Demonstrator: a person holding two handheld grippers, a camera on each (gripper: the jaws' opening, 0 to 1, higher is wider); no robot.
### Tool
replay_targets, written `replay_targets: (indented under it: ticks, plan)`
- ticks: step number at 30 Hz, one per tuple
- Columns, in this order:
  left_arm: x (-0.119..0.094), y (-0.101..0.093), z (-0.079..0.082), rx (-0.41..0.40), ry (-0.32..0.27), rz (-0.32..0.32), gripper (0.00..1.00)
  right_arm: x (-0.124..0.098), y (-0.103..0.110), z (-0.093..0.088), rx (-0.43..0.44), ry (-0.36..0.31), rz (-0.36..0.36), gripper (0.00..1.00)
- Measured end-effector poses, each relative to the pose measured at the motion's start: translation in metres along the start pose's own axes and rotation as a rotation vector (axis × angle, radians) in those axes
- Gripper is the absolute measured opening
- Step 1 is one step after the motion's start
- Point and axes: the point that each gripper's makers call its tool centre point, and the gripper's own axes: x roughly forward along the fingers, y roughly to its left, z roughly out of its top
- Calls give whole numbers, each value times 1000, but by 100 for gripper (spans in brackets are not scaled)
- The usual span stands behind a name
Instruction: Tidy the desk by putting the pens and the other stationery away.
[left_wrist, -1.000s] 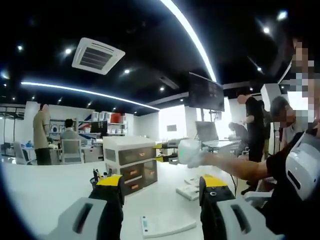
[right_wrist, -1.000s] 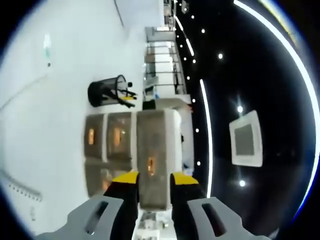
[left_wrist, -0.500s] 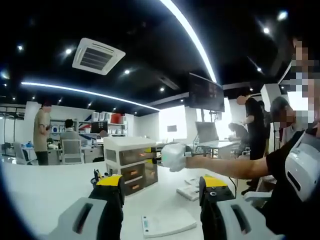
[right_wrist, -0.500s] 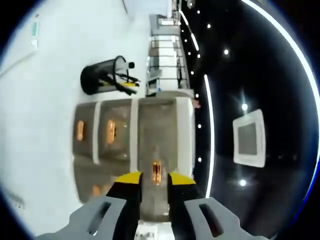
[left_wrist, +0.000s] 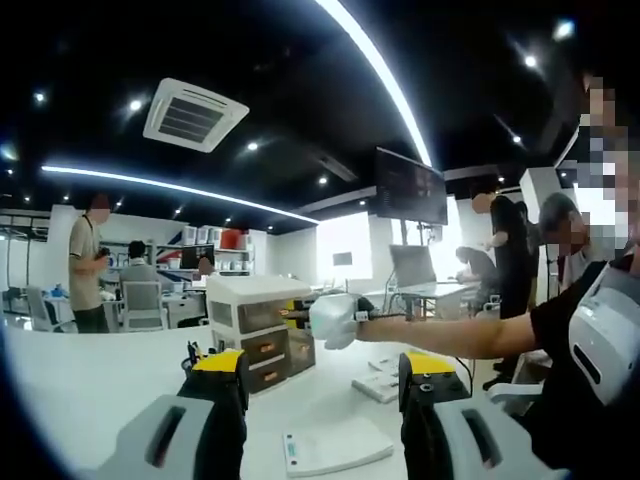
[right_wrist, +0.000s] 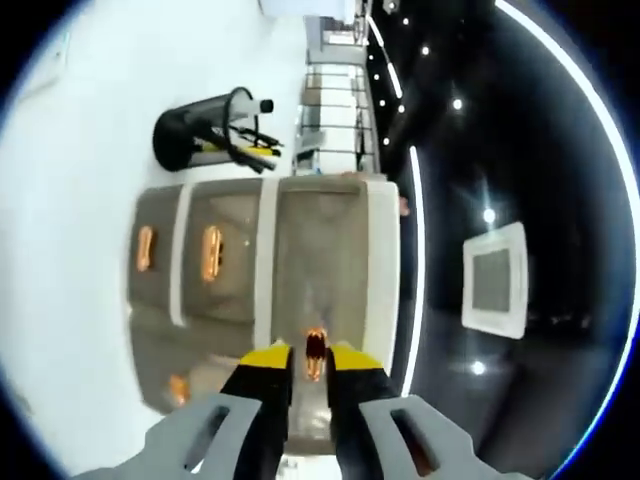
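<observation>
A white drawer unit (left_wrist: 262, 325) with grey drawers and orange handles stands on the white desk (left_wrist: 90, 380). A black pen cup (left_wrist: 195, 355) with pens stands beside it. My left gripper (left_wrist: 325, 372) hangs open above the desk, holding nothing. My right gripper (left_wrist: 297, 316), held by a gloved hand, is at the unit's top drawer. In the right gripper view, which is rolled, the drawer unit (right_wrist: 320, 250) is close up. My right gripper (right_wrist: 310, 362) is shut on the top drawer's orange handle (right_wrist: 315, 343). The pen cup (right_wrist: 195, 140) lies beyond.
A white pad (left_wrist: 335, 445) lies on the desk just ahead of my left gripper, and a booklet (left_wrist: 382, 380) lies further right. The person's arm (left_wrist: 450, 330) stretches across from the right. Several people and office chairs stand in the background.
My right gripper has moved in to the top drawer, and its jaws have narrowed onto the orange handle. The left gripper has stayed put and open.
</observation>
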Motion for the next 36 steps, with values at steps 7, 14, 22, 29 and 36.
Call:
replay_targets:
  ticks: [7, 14, 22, 29, 36]
  plan:
    - [0, -2, 3, 9, -8, -11, 61, 0, -2, 1, -7, 12, -25, 7]
    - [0, -2, 2, 9, -4, -9, 61, 0, -2, 1, 4, 13, -34, 7]
    - [1, -1, 1, 10, -3, -9, 61, -1, -3, 1, 44, 11, -26, 6]
    - [1, 0, 0, 9, 1, -6, 61, -3, -3, 1, 52, 15, -30, 6]
    - [1, 2, 1, 9, 0, -4, 60, -8, -2, 0, 57, 14, -26, 6]
